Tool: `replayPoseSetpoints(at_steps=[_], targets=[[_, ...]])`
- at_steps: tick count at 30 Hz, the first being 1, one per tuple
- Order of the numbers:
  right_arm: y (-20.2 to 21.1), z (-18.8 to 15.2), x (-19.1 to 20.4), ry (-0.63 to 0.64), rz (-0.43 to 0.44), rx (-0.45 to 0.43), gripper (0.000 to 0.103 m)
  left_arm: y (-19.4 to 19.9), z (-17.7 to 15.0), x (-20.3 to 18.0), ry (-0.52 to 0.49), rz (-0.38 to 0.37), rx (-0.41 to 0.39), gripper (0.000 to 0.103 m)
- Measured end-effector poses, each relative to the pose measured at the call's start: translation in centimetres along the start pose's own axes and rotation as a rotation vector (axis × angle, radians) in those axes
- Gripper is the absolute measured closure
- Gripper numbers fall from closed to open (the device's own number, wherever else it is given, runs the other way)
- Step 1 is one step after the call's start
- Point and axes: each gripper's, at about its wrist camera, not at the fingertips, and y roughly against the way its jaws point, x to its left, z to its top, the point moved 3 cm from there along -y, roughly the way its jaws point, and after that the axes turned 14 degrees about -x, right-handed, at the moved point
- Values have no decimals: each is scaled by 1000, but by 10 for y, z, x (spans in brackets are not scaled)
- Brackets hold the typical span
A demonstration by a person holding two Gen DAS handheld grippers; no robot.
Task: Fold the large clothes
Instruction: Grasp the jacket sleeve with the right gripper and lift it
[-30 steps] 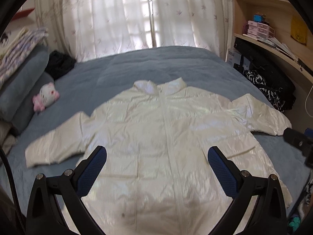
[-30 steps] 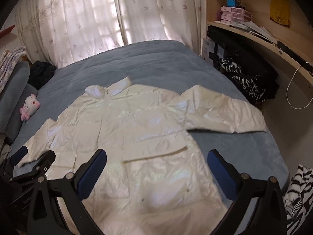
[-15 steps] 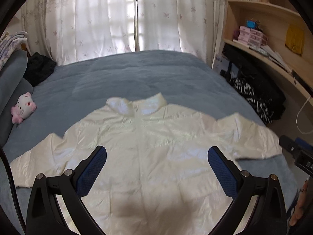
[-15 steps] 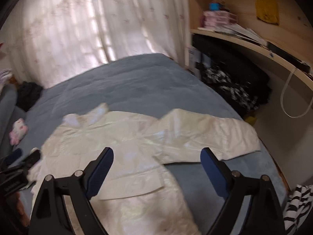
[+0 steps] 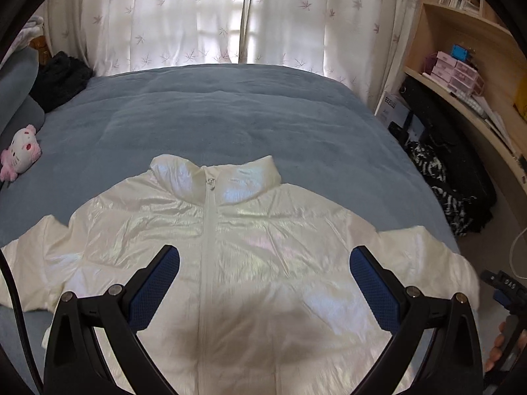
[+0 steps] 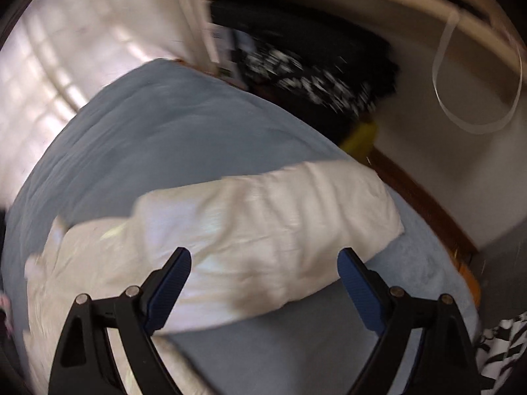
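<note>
Jacket (image 5: 257,263) lies zipped and flat on the bed (image 5: 230,115). Both your hand-held grippers, left (image 5: 263,283) and right (image 6: 263,283), stand apart, empty. Expect puffy, slippery fabric; pinch the right sleeve (image 6: 280,217) near its cuff.

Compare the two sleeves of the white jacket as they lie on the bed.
In the left wrist view, the jacket's left-hand sleeve lies wholly on the blue bed, while the right-hand sleeve reaches the bed's edge. The left-hand sleeve has no hand-held gripper near it; the right-hand sleeve has the open right hand-held gripper pointed at it. Both are spread outward, unfolded, in the same shiny white fabric.
</note>
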Motion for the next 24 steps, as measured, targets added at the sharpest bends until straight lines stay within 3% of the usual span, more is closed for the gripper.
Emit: replayPoseSetpoints(at_steps=[4, 11, 18, 20, 21, 23, 24], targets=[[-51, -11, -52, -163, -61, 92, 13, -33, -14, -3, -55, 53, 30, 1], [-91, -36, -106, -326, -111, 155, 14, -78, -41, -21, -66, 43, 79, 1], [-108, -48, -111, -396, -70, 109, 17, -103, -61, -65, -103, 16, 109, 1], [-107, -46, -111, -418, -56, 74, 45, -106, -66, -77, -131, 12, 122, 7], [-109, -44, -108, -424, -44, 64, 54, -108, -69, -83, -148, 14, 134, 9], [-108, -38, -101, -415, -21, 43, 88, -107, -72, -88, -163, 20, 147, 26], [-103, -33, -95, -399, -11, 19, 91, -106, -73, -88, -162, 14, 153, 30]])
